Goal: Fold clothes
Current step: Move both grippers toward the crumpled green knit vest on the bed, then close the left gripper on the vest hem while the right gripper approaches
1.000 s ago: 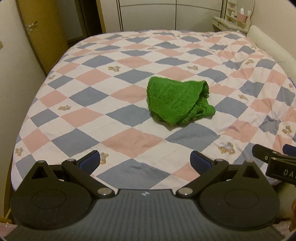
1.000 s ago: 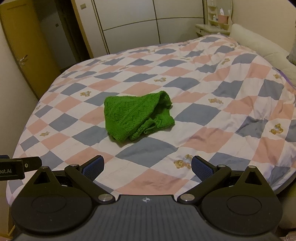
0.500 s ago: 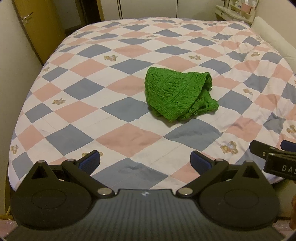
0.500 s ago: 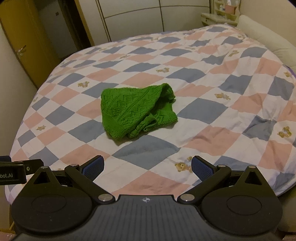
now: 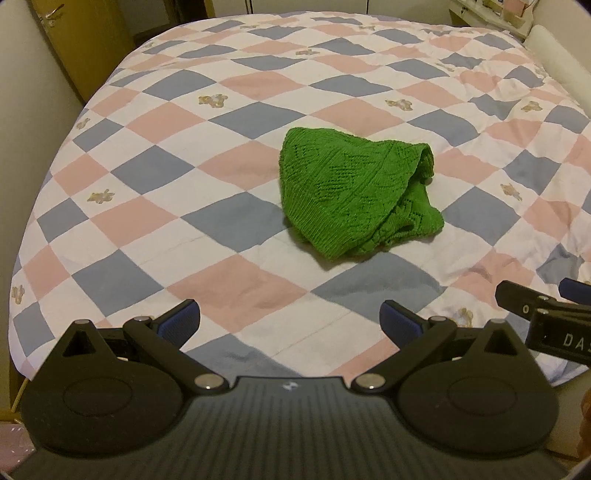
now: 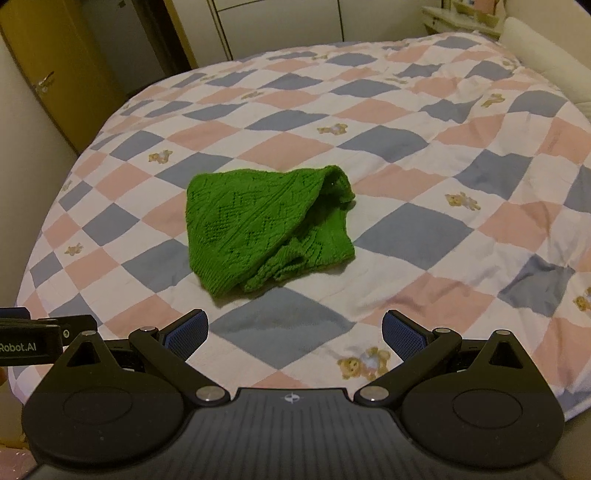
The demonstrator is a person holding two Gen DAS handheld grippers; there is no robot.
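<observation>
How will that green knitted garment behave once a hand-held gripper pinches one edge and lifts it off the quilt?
The green knitted garment lies crumpled in soft overlapping folds, so it is probably floppy and would drape and unfold under a single pinch. Its open lacy knit suggests that it is light and stretchy, and may snag. It should not slide far on the checked quilt, which looks like soft cloth.

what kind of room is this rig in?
Most likely a home bedroom: a bed with a checked teddy-bear quilt, pale wardrobe doors behind it, and a green knit garment lying crumpled on the quilt.

Left gripper (image 5: 290, 319) and right gripper (image 6: 294, 330) both sit low in frame, jaws spread wide, gripping nothing, side by side.
</observation>
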